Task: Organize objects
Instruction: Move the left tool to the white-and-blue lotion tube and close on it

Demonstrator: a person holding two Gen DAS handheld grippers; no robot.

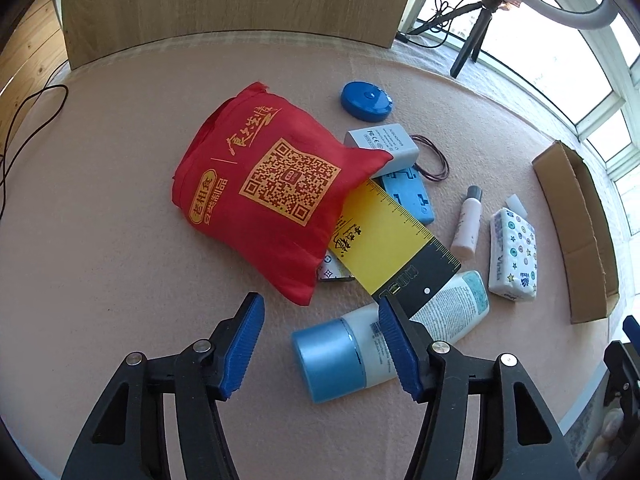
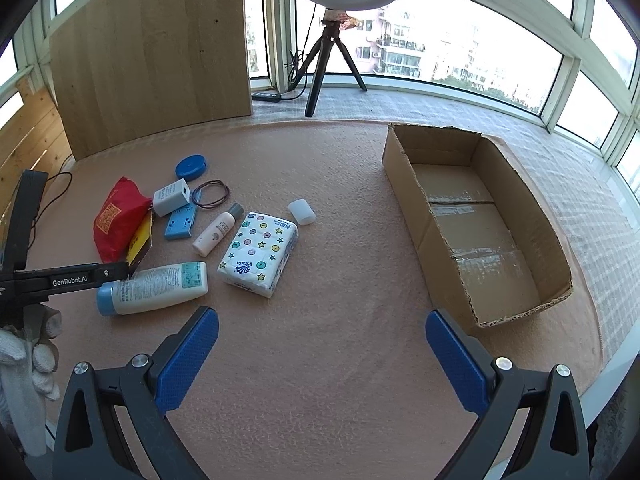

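Note:
My left gripper stands open over the pink mat, just short of a red printed bag. A yellow and black ruler card sticks out from under the bag, and its black end meets my right fingertip. Beneath lies a white lotion bottle with a blue cap. My right gripper is open above bare mat, between a patterned tissue pack and an empty cardboard box. The left gripper shows from the side in the right wrist view.
Behind the bag lie a blue round disc, a grey adapter, a blue flat box, hair ties and a small white bottle. A white cap lies apart. A wooden board and tripod stand behind. A gloved hand is at left.

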